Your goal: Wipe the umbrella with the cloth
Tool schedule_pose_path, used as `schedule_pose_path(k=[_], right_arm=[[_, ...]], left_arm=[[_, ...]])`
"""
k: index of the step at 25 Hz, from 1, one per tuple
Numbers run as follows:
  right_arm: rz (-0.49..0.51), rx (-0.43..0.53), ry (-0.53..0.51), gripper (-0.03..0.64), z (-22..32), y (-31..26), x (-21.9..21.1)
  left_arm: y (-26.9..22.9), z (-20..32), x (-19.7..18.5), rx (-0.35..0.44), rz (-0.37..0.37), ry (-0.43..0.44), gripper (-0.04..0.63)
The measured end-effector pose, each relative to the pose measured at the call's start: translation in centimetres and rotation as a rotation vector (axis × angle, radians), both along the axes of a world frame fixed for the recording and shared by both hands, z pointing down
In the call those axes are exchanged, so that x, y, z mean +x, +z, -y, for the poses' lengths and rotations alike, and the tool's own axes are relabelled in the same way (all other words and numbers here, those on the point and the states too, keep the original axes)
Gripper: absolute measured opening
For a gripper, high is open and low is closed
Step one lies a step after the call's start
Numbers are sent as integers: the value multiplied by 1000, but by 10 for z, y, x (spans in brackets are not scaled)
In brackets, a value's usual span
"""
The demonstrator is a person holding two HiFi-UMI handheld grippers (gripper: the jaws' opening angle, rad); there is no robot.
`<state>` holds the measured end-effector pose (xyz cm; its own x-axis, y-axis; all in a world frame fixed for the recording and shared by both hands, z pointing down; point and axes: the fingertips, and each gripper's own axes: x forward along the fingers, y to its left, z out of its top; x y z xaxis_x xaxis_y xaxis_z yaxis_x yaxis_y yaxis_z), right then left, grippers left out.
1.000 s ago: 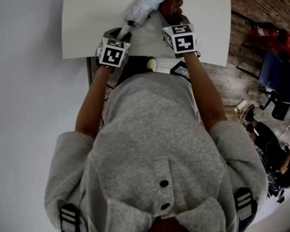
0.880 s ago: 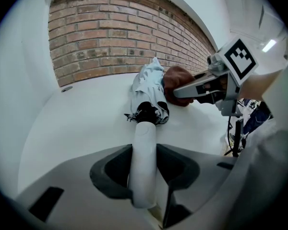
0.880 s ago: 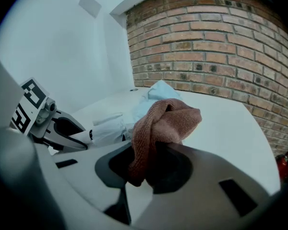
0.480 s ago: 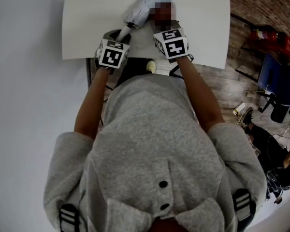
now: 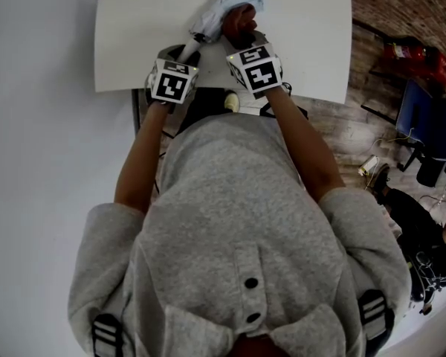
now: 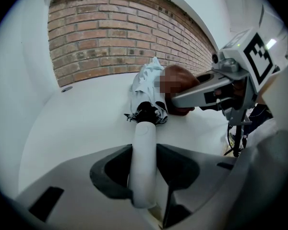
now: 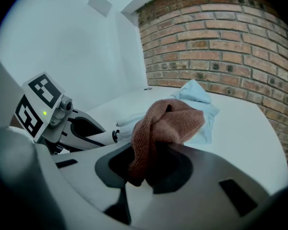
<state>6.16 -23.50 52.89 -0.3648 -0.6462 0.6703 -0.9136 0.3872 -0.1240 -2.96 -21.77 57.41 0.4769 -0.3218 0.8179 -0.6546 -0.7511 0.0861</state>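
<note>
While the left gripper [image 6: 145,178] has its jaws closed on the white handle [image 6: 144,147] of the folded umbrella [image 5: 221,10], the umbrella lies on the white table [image 5: 134,43]. Its long axis runs straight away from that gripper, handle near the table's front edge and pale blue canopy [image 6: 144,78] toward the brick wall [image 6: 120,32]. Just right of the shaft, the right gripper [image 7: 149,169] pinches a bunched reddish-brown cloth [image 7: 167,121]. The cloth sits close against the canopy's right flank, a little beyond the left jaws; whether it touches I cannot tell. The right gripper is therefore nearer the fabric, and I judge the coming stroke should run along the umbrella's length, not across it.
</note>
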Motion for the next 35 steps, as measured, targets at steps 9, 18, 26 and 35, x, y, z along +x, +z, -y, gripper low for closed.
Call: schedule_pose_path(k=[9, 18, 26, 35], right_arm=[[28, -2, -26, 81, -2, -12, -20], [80, 5, -93, 81, 0, -28, -48], [118, 18, -172, 81, 18, -42, -67], [226, 17, -335, 81, 4, -83, -105]], left_arm=[[-3, 1, 1, 2, -7, 5, 153], [-2, 1, 2, 7, -17, 8, 153], [2, 12, 8, 4, -25, 18, 153], [-3, -3, -5, 11, -31, 11, 153]])
